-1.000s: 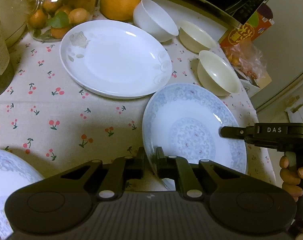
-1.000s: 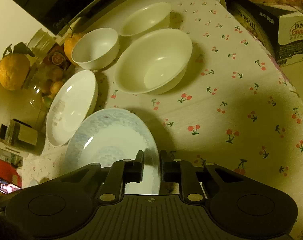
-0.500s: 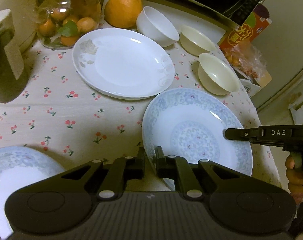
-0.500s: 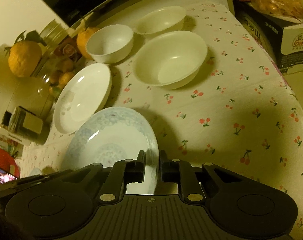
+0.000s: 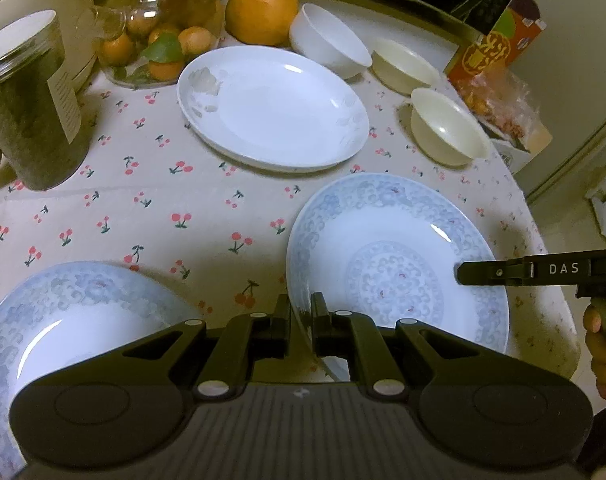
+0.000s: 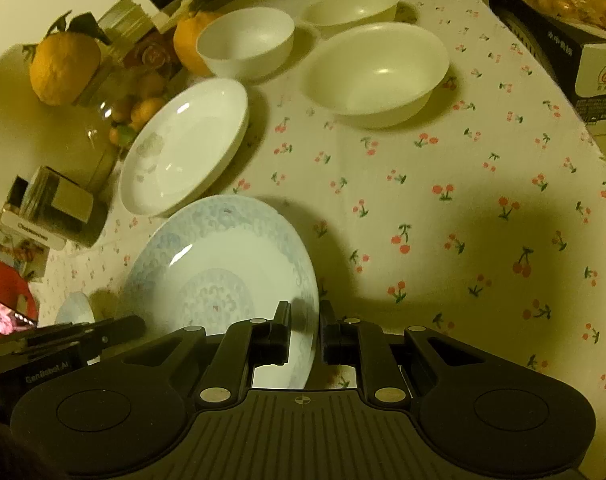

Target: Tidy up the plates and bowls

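I've got the blue-patterned plate (image 5: 399, 256) pinched from two sides, and it sits over the cherry-print tablecloth (image 5: 163, 208). My left gripper (image 5: 301, 312) is clamped tight on the plate's near rim, and my right gripper (image 6: 305, 320) is clamped on the opposite edge, so both jaws are nearly closed with only the rim between them. Behind that plate is the plain white plate (image 5: 273, 106), just apart from it. Further back from it are three bowls: a white bowl (image 5: 329, 46) and two cream bowls (image 5: 447, 126). A second blue-patterned plate (image 5: 63, 328) lies off its left side.
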Demonstrator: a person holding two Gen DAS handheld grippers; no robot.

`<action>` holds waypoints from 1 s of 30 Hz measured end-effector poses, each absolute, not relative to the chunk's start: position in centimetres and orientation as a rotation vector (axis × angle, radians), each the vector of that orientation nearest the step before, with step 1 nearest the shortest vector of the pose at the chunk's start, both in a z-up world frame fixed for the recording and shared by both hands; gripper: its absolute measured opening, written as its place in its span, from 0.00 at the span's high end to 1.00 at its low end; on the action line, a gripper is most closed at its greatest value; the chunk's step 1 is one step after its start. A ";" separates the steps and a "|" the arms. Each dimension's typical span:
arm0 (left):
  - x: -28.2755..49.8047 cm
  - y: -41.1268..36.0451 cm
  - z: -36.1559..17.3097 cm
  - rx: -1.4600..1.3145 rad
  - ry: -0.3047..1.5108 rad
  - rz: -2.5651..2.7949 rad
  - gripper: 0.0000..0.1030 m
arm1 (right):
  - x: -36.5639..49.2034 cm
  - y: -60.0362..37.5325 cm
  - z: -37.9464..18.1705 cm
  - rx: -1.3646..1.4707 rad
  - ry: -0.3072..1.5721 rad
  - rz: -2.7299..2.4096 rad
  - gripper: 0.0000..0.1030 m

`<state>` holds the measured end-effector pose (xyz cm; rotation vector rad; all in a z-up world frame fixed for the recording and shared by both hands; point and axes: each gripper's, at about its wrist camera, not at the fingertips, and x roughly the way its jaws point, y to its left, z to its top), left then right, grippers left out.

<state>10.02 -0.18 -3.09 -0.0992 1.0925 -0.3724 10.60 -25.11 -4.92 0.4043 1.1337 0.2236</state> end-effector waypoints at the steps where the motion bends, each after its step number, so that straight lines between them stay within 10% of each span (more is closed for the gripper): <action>1: 10.0 -0.2 -3.2 -0.092 1.098 -0.368 0.92 | 10.6 -25.0 -5.0 0.398 1.140 0.222 0.86; 20: 10.0 -0.6 -3.1 -0.074 1.098 -0.393 0.80 | 10.9 -24.7 -4.8 0.375 1.158 0.225 0.81; 30: 8.9 -0.8 -1.3 -0.059 1.034 -0.419 0.39 | 10.3 -23.8 -2.7 0.267 1.073 0.247 0.31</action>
